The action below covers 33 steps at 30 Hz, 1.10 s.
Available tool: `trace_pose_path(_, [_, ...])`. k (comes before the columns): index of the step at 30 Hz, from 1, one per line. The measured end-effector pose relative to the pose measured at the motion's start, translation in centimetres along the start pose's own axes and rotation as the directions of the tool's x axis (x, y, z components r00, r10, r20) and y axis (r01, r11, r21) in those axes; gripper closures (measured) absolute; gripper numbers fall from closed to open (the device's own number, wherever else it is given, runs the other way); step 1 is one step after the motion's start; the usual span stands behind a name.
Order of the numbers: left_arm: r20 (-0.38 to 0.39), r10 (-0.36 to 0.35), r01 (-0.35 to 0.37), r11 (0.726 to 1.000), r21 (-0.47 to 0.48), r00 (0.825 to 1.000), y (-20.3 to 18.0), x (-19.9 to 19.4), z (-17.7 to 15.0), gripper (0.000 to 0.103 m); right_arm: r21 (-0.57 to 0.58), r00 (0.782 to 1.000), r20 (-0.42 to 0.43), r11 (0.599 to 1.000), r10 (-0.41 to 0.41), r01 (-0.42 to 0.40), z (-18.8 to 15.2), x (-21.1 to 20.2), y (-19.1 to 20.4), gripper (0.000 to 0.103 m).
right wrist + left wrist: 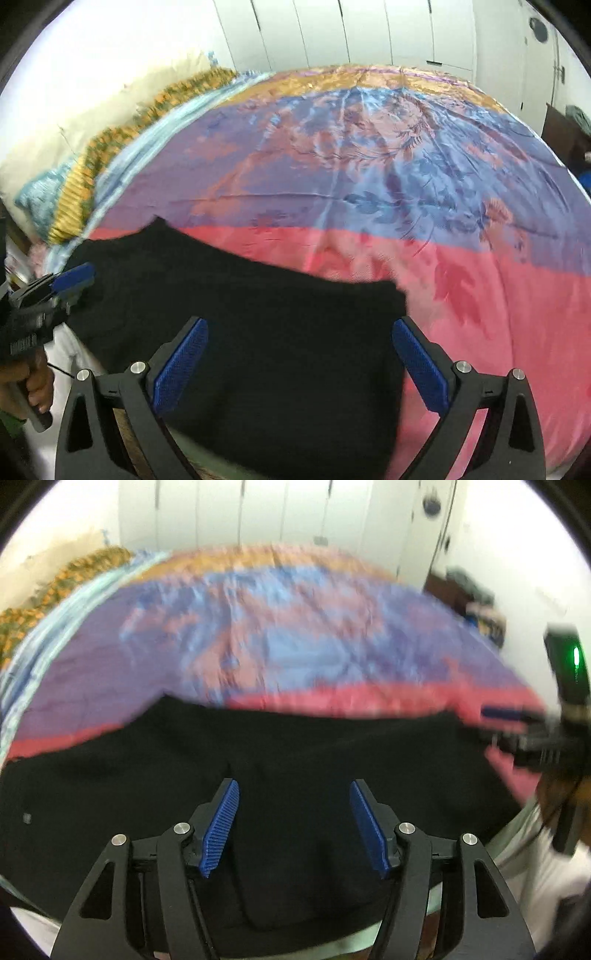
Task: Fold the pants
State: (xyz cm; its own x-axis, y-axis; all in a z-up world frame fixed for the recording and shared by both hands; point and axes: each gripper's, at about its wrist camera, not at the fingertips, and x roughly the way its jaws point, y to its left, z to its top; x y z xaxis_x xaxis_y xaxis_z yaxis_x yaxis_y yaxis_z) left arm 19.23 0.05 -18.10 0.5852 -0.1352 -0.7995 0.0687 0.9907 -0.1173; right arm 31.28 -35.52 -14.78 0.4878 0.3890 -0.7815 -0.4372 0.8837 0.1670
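Black pants (277, 775) lie flat on the near edge of a bed and hang over its front; they also show in the right wrist view (258, 332). My left gripper (294, 790) is open and empty, just above the pants' middle. My right gripper (300, 328) is open and empty above the pants' right part, near their right edge. The right gripper shows at the right of the left wrist view (506, 716). The left gripper shows at the left of the right wrist view (72, 280). The left wrist view is blurred.
The bedspread (369, 166) is pink, purple and blue with a leaf pattern. Pillows (74, 177) lie at the far left. White wardrobe doors (332, 33) stand behind the bed. Dark furniture (465, 594) with clutter stands at the right.
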Motion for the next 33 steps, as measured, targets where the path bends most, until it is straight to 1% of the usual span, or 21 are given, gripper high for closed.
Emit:
trace_pose_path(2, [-0.074,-0.005,0.004,1.000,-0.014,0.997,0.4,2.1,-0.8,0.039,0.024,0.996,-0.089,1.000,0.010,-0.008,-0.1,2.9,-1.1,0.004])
trace_pose_path(3, [-0.089,-0.003,0.002,1.000,-0.017,0.996,0.5,2.6,-1.1,0.039,0.034,0.991,-0.132,0.999,0.013,-0.008,-0.4,4.2,-1.4,0.003])
trace_pose_path(4, [-0.082,-0.003,0.002,1.000,-0.012,0.997,0.5,2.6,-1.4,0.039,0.025,0.986,-0.164,1.000,0.001,0.003,-0.8,5.0,-1.5,0.003])
trace_pose_path(5, [-0.068,0.001,-0.001,1.000,0.005,0.998,0.4,2.4,-1.5,0.039,0.002,0.985,-0.169,1.000,-0.022,0.023,-1.1,5.2,-1.4,0.003])
trace_pose_path(7, [-0.071,0.007,-0.005,1.000,0.020,0.997,0.3,2.1,-1.9,0.039,-0.010,0.990,-0.137,0.999,-0.038,0.037,-1.1,3.8,-1.0,0.003])
trace_pose_path(9, [-0.068,-0.002,0.003,1.000,0.010,0.998,0.6,1.9,-2.1,0.039,0.006,0.997,-0.079,1.000,-0.019,0.020,-1.1,1.3,-0.5,0.003])
trace_pose_path(11, [-0.065,-0.011,0.011,1.000,-0.011,0.998,0.8,1.9,-2.1,0.039,-0.002,1.000,-0.009,1.000,-0.015,0.015,-1.6,-1.6,0.5,0.003])
trace_pose_path(12, [-0.065,-0.014,0.013,1.000,-0.017,0.998,0.8,1.9,-2.1,0.038,-0.008,1.000,0.023,1.000,-0.004,0.004,-2.2,-2.8,1.2,0.003])
trace_pose_path(14, [-0.064,-0.015,0.014,1.000,-0.019,0.998,0.6,2.2,-2.0,0.037,-0.025,0.998,0.055,0.999,0.044,-0.042,-3.7,-4.1,2.6,0.003])
trace_pose_path(15, [-0.064,-0.016,0.015,1.000,-0.019,0.998,0.6,2.3,-1.9,0.037,-0.034,0.996,0.052,0.997,0.067,-0.065,-4.7,-4.0,3.2,0.003])
trace_pose_path(16, [-0.064,-0.014,0.013,1.000,-0.016,0.998,0.5,2.3,-2.0,0.036,-0.042,0.997,0.009,0.996,0.081,-0.081,-5.9,-3.0,3.7,0.003])
trace_pose_path(17, [-0.063,-0.014,0.013,1.000,-0.012,0.998,0.5,2.3,-2.0,0.037,-0.035,0.996,-0.034,0.996,0.077,-0.078,-6.5,-1.9,4.1,0.003])
trace_pose_path(18, [-0.064,-0.017,0.016,1.000,-0.009,0.998,0.5,2.3,-2.0,0.036,0.006,0.991,-0.108,0.997,0.074,-0.074,-7.7,-0.1,3.9,0.003])
trace_pose_path(19, [-0.066,-0.017,0.017,1.000,-0.008,0.998,0.5,2.4,-2.0,0.036,0.031,0.990,-0.118,0.997,0.078,-0.075,-8.4,0.5,3.6,0.002])
trace_pose_path(21, [-0.064,-0.023,0.022,1.000,-0.008,0.998,0.6,2.3,-2.0,0.036,0.046,0.995,-0.056,0.996,0.082,-0.079,-8.9,0.3,3.6,0.001])
trace_pose_path(25, [-0.059,-0.037,0.036,0.999,-0.030,0.998,0.8,2.2,-2.0,0.035,0.034,0.994,-0.077,0.996,0.079,-0.077,-8.7,0.6,3.9,0.000])
trace_pose_path(28, [-0.052,-0.059,0.056,0.997,-0.062,0.997,1.0,1.6,-1.9,0.035,0.044,0.994,-0.061,0.995,0.094,-0.092,-8.8,0.5,3.5,0.000])
trace_pose_path(31, [-0.023,-0.087,0.084,0.992,-0.096,0.996,1.4,0.3,-1.8,0.035,0.036,0.995,-0.053,0.996,0.084,-0.083,-8.4,0.8,3.2,0.000])
trace_pose_path(33, [-0.004,-0.090,0.089,0.990,-0.105,0.996,1.5,-0.5,-1.7,0.035,0.032,0.996,-0.050,0.997,0.078,-0.077,-8.5,0.9,3.3,0.000])
